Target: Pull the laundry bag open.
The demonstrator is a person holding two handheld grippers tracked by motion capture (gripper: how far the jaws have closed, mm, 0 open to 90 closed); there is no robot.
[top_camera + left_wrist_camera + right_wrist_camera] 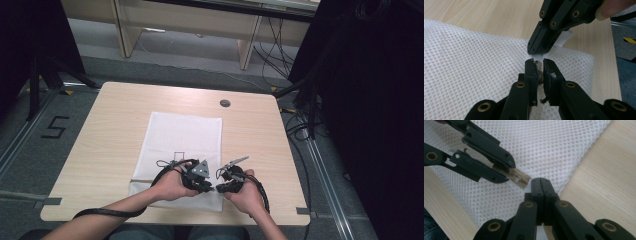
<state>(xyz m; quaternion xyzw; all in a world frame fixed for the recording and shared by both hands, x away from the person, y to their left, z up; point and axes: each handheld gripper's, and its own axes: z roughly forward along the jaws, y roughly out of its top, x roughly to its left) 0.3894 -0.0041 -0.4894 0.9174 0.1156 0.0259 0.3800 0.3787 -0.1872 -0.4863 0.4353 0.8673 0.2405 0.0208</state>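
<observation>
Two hand-held grippers meet over one white mesh mat (182, 137) on one wooden desk (110, 125). The left hand-held gripper (538, 67) clamps one small brownish tube (520, 178) just above the mat. The right hand-held gripper (541, 180) is fully closed, pinching one thin white strip (562, 39) beside the tube.
</observation>
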